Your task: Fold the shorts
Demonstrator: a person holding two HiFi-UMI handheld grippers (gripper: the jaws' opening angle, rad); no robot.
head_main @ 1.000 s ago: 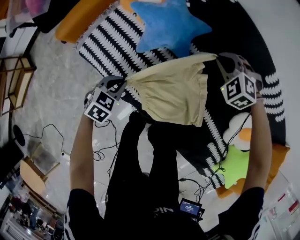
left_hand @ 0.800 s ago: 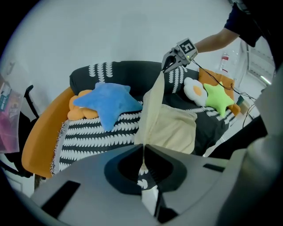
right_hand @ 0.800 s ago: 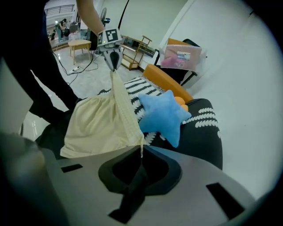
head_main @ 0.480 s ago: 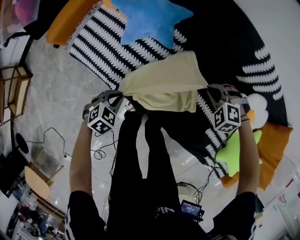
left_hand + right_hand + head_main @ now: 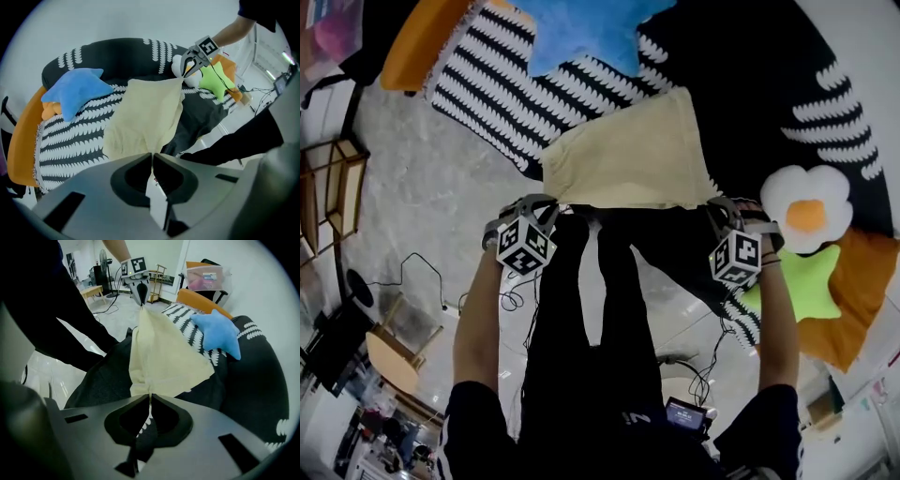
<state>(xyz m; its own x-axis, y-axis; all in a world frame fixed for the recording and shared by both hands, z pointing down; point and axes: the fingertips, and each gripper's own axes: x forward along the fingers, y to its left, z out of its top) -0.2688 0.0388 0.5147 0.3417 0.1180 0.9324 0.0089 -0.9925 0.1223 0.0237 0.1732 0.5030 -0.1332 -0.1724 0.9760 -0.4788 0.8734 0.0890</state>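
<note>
The cream shorts [image 5: 628, 155] lie spread flat over the black and striped bedding. My left gripper [image 5: 546, 204] is shut on their near left corner, and my right gripper [image 5: 719, 211] is shut on their near right corner. In the left gripper view the cloth [image 5: 147, 117] runs from the closed jaws [image 5: 152, 154] across to the right gripper [image 5: 187, 70]. In the right gripper view the shorts [image 5: 161, 357] stretch from the closed jaws [image 5: 150, 397] to the left gripper [image 5: 140, 296]. The near edge is taut between the two.
A blue star cushion [image 5: 581, 28] lies beyond the shorts on the striped blanket [image 5: 497, 84]. A white flower cushion [image 5: 806, 211] and a green star [image 5: 806, 281] sit at the right. The person's black trousers [image 5: 591, 328] stand below, with cables [image 5: 511, 300] on the floor.
Both grippers have come down and toward the person with the shorts. The shorts, hanging in the air before, now lie spread on the bedding.
</note>
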